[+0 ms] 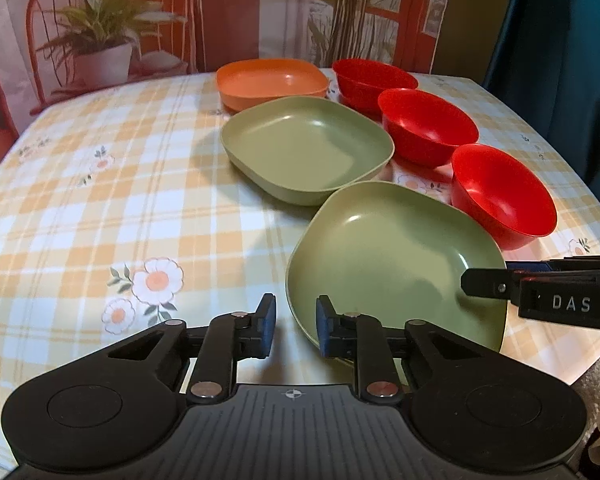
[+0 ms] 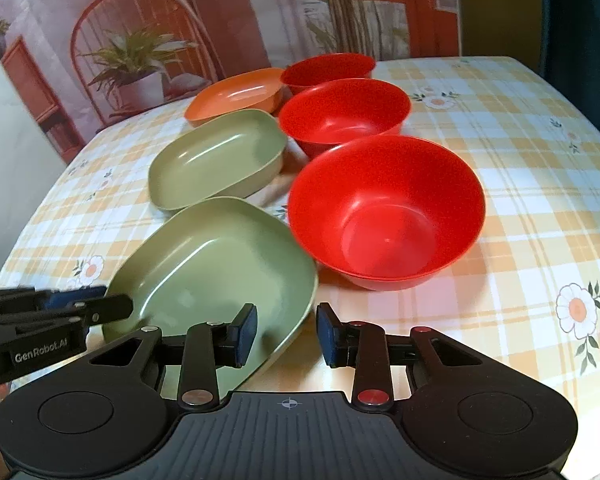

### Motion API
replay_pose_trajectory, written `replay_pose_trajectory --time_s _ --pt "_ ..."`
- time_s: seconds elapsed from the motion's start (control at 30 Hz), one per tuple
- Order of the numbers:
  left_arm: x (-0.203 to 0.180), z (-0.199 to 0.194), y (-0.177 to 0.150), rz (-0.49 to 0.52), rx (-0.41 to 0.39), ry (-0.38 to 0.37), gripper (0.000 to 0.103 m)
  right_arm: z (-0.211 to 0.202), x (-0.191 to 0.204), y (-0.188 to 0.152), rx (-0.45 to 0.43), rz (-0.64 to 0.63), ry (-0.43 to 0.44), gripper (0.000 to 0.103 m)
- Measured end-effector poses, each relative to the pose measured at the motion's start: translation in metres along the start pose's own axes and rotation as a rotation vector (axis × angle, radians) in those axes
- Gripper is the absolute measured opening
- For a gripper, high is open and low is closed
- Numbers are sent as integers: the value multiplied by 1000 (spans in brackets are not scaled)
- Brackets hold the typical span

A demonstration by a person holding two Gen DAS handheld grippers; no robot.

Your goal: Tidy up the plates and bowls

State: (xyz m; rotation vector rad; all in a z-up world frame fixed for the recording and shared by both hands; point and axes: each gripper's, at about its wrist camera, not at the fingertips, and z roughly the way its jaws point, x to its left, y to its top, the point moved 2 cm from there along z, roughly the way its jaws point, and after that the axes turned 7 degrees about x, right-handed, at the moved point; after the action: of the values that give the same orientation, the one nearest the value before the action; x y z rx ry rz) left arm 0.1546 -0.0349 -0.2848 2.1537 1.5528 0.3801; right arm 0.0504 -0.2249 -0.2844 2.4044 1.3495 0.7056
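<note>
Nearest to me, a green square plate (image 1: 396, 264) (image 2: 212, 264) lies on the checked tablecloth. My left gripper (image 1: 296, 328) straddles its near-left rim, one finger over the plate and one outside, with cloth showing beside the pad. My right gripper (image 2: 286, 334) straddles the near-right rim the same way, a gap on each side. Each gripper also shows in the other's view: the right gripper (image 1: 484, 280), the left gripper (image 2: 112, 302). Behind lie a second green plate (image 1: 308, 144) (image 2: 216, 156) and an orange plate (image 1: 272, 80) (image 2: 236, 94). Three red bowls stand in a row: the near bowl (image 1: 504, 196) (image 2: 384, 208), the middle bowl (image 1: 428, 128) (image 2: 344, 114), the far bowl (image 1: 374, 76) (image 2: 328, 68).
The table (image 1: 100, 200) carries a yellow checked cloth with flowers. A printed backdrop of a chair and potted plant (image 1: 96, 40) hangs behind the far edge. A dark curtain (image 1: 560, 60) stands at the right. The table's near right corner (image 1: 580, 360) is close to my right gripper.
</note>
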Motion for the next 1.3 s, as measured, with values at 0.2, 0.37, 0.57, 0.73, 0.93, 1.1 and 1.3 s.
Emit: replay_pose_trajectory --time_s 0.2,0.37,0.57,0.73,0.93,1.1,1.3 --pt "1 2 0 -20 2 -1 18 1 -6 6 -30 10 1 30" --pt "-4 2 -2 -9 0 5 13 3 -12 7 -45 30 3 19" --pt "-1 1 -2 -30 -7 -12 12 2 -12 5 -56 29 12 7" --pt "0 0 -3 -36 -10 -11 12 3 -12 4 -50 29 16 7" --pt "-1 -1 -3 -34 -13 0 12 4 -9 2 -48 15 8 7" --pt "-1 -1 -4 -33 -16 3 12 4 -10 0 -54 14 12 7" --pt "0 -1 -4 -40 -19 -2 12 5 -11 0 -55 24 20 7"
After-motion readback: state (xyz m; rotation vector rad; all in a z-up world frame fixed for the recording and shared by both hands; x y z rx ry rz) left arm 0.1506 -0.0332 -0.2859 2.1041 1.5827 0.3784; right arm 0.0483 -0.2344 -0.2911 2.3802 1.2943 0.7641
